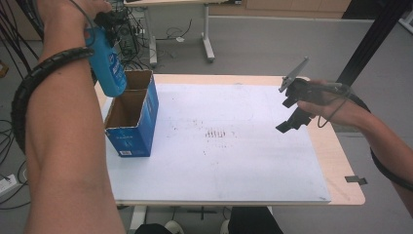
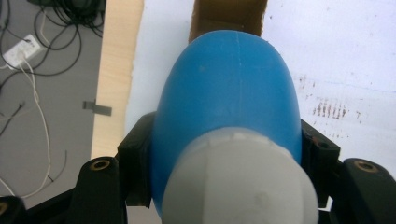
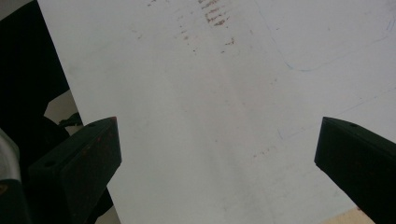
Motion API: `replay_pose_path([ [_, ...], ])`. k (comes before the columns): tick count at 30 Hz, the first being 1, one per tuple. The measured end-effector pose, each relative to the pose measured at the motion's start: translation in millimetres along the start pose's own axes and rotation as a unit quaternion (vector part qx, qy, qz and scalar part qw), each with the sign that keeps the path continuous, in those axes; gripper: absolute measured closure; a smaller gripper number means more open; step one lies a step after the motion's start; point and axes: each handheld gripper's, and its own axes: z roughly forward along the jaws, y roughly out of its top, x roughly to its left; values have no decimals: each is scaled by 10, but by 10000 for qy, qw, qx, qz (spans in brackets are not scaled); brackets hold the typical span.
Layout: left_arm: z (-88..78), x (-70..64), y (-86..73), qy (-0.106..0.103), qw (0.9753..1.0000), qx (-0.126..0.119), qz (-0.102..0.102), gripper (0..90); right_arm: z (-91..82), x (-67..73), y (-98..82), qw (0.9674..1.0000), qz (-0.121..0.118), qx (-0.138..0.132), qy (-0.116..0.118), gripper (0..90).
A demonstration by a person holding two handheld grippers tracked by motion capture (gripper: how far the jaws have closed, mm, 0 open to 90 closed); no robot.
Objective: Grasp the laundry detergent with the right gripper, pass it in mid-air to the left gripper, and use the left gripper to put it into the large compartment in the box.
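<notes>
A blue bottle with a white cap hangs upside-up over the open blue cardboard box at the table's left. My left gripper is shut on the bottle's upper part, its black jaws pressing both sides of the bottle. The bottle's lower end points toward the box opening. My right gripper hovers over the right side of the white sheet. In the right gripper view its jaws stand wide open with nothing between them.
The white sheet covers most of a wooden table and bears faint brown marks near its middle. Cables and table legs lie on the floor beyond the far edge.
</notes>
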Motion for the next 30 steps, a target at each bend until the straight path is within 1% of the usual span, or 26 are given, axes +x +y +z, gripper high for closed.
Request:
replay_pose_path([
  [3,95,12,-1,-16,10000,42,-35,369,6,-8,-7,10000,-12,-14,4,4],
  [4,95,12,-1,-16,10000,42,-35,369,6,-10,-9,10000,5,-12,12,4],
  [5,151,23,-4,-15,10000,48,-34,369,7,-12,-11,10000,8,-8,10,5],
  [7,169,30,-5,-25,10000,72,-24,369,7,-13,-12,10000,0,-11,6,4],
  [8,198,35,-8,-21,10000,62,-41,368,9,-14,-12,10000,4,-26,21,5],
  [9,259,46,-12,-24,10000,73,-12,369,9,-14,-11,10000,-4,-20,12,5],
  [10,259,46,-12,-24,10000,73,-12,369,9,-14,-11,10000,-4,-20,12,5],
  [11,294,50,-16,-33,10000,80,-20,369,13,-15,-10,10000,-2,-31,19,5],
  [12,372,67,-19,-58,9999,86,-34,369,22,-18,-7,10000,-20,-14,5,5],
  [14,396,75,-19,-58,9999,82,-12,368,27,-22,-6,10000,-6,-4,-5,5],
  [16,518,81,-20,-78,9999,120,-46,369,27,-25,-6,10000,-12,-15,-10,5],
  [18,547,85,-21,-73,9999,109,-32,369,25,-29,-8,10000,-13,-6,-25,5],
  [21,680,81,-26,-90,9998,152,0,368,23,-38,-12,10000,1,-14,-32,5],
  [22,760,78,-31,-120,9998,175,-10,369,22,-44,-14,10000,14,-14,-47,5],
  [23,804,77,-34,-131,9997,186,-2,368,24,-46,-15,10000,17,-12,-45,5],
  [24,804,77,-34,-131,9997,186,-2,368,24,-46,-15,10000,17,-12,-45,5],
  [26,906,75,-43,-153,9997,178,16,369,25,-53,-16,10000,2,-2,-61,5],
  [27,1012,69,-55,-170,9996,206,18,369,24,-58,-19,10000,14,4,-62,5],
  [28,1012,69,-55,-170,9996,206,18,369,24,-58,-19,10000,14,4,-62,5],
  [30,1081,62,-62,-175,9996,234,38,368,24,-69,-23,10000,8,6,-78,5],
])
